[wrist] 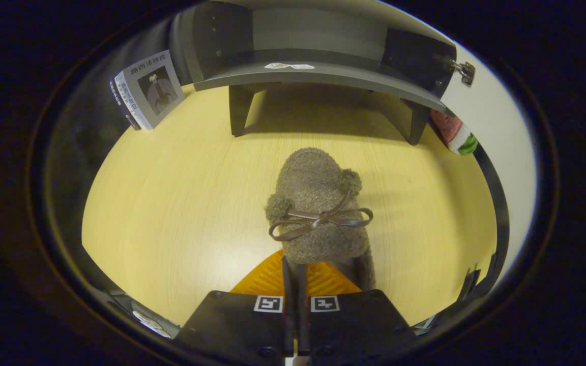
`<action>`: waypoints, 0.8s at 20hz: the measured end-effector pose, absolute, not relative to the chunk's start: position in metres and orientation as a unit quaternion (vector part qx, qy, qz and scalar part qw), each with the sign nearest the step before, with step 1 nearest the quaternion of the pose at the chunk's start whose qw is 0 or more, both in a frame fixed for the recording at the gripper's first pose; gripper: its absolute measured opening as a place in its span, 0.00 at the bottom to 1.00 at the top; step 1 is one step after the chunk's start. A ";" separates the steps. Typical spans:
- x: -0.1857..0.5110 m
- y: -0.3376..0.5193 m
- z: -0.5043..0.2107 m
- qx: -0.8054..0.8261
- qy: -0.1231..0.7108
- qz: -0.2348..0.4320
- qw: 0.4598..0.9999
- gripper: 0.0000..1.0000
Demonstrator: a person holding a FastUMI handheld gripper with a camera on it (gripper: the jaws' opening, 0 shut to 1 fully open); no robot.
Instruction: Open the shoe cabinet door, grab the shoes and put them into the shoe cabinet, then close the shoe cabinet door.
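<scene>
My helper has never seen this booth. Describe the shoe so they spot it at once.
On the pale wooden floor, before the dark shoe cabinet, find the gripper. Its jaws pinch the shoe, a fuzzy grey-brown slipper with a thin bow and two pompoms.

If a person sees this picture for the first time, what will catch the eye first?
The fuzzy brown slipper with a ribbon bow, gripped at its heel edge by the shut claw. Beyond it, on the pale wooden floor, stands the dark shoe cabinet, its door open.

Staged home booth: wooden floor [181, 203], open shoe cabinet [318, 76], slipper [318, 203].
</scene>
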State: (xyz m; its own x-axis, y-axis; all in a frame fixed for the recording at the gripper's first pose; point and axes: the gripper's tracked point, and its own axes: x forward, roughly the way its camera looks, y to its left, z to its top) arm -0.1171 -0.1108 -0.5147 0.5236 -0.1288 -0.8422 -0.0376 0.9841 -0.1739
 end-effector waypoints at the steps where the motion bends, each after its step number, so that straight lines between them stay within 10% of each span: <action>1: -0.118 -0.111 -0.512 -0.081 0.487 -0.027 0.869 0.03; 16: -0.093 -0.116 -0.419 -0.067 0.391 -0.059 0.916 0.03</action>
